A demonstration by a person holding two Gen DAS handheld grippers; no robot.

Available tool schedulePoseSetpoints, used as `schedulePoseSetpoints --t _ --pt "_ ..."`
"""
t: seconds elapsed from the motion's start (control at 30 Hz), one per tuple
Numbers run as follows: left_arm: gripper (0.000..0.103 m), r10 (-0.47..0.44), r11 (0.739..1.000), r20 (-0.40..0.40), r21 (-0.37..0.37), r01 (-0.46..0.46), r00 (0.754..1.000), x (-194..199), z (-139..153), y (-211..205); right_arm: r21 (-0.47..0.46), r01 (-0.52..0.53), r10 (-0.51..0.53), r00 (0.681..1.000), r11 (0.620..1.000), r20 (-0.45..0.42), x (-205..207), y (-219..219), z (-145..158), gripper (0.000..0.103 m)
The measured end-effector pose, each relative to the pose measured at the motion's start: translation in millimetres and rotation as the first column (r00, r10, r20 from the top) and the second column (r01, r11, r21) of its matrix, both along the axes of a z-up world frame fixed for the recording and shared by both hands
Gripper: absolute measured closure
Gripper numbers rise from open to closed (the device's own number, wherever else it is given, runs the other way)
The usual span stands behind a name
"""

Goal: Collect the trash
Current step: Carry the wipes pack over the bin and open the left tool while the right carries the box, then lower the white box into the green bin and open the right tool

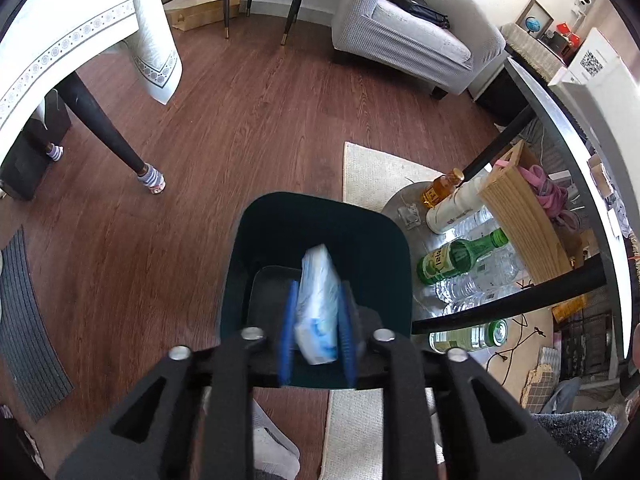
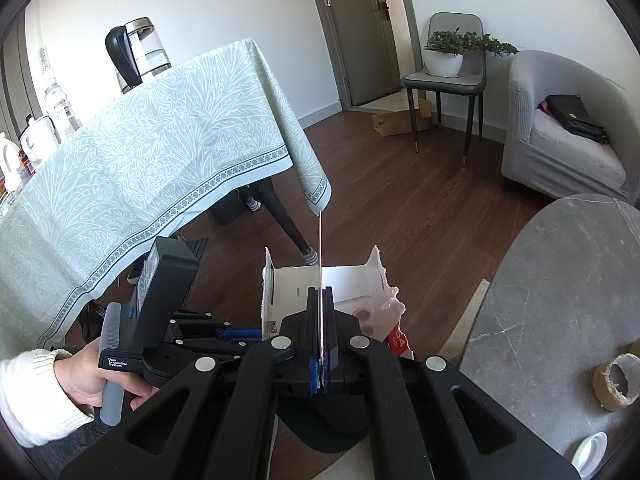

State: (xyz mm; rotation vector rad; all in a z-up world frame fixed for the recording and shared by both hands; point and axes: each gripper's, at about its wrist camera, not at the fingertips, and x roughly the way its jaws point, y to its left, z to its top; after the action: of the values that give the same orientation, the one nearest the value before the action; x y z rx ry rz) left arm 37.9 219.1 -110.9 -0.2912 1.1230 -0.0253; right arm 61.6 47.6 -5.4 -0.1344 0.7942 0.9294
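In the left wrist view my left gripper hangs over a dark teal trash bin that stands on the wooden floor. A white and blue tissue packet stands upright between its blurred blue pads, which sit slightly apart at its sides and do not squeeze it. My right gripper is shut on a thin flap of a torn white cardboard box, which juts out ahead of the fingers. A hand at the lower left holds the left gripper's handle. Part of the bin shows below.
A green bottle, an amber bottle, a white bottle, clear plastic bottles and a wooden box lie right of the bin. A clothed table, a grey armchair and a round grey tabletop with a tape roll surround me.
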Motion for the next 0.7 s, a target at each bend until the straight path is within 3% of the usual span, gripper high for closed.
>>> schedulePoseSetpoints --t 0.17,0.3,0.7 --pt "0.074 0.016 1.0 0.039 -0.009 -0.016 0.999 -4.0 5.6 6.4 -0.024 -0.015 0.015 1.0 1.0 -0.014 1.8 14.0 -9.7 0.102" --pt "0.065 0.036 0.999 0.091 -0.003 -0.036 0.995 -10.7 21.0 13.7 -0.061 -0.025 0.023 0.999 0.998 -0.03 3.0 25.7 -22.6 0.102" --pt "0.066 0.084 0.996 0.209 0.021 -0.09 0.974 -31.8 61.3 39.4 -0.202 -0.091 0.065 0.989 0.975 -0.133 3.2 69.4 -79.2 0.102"
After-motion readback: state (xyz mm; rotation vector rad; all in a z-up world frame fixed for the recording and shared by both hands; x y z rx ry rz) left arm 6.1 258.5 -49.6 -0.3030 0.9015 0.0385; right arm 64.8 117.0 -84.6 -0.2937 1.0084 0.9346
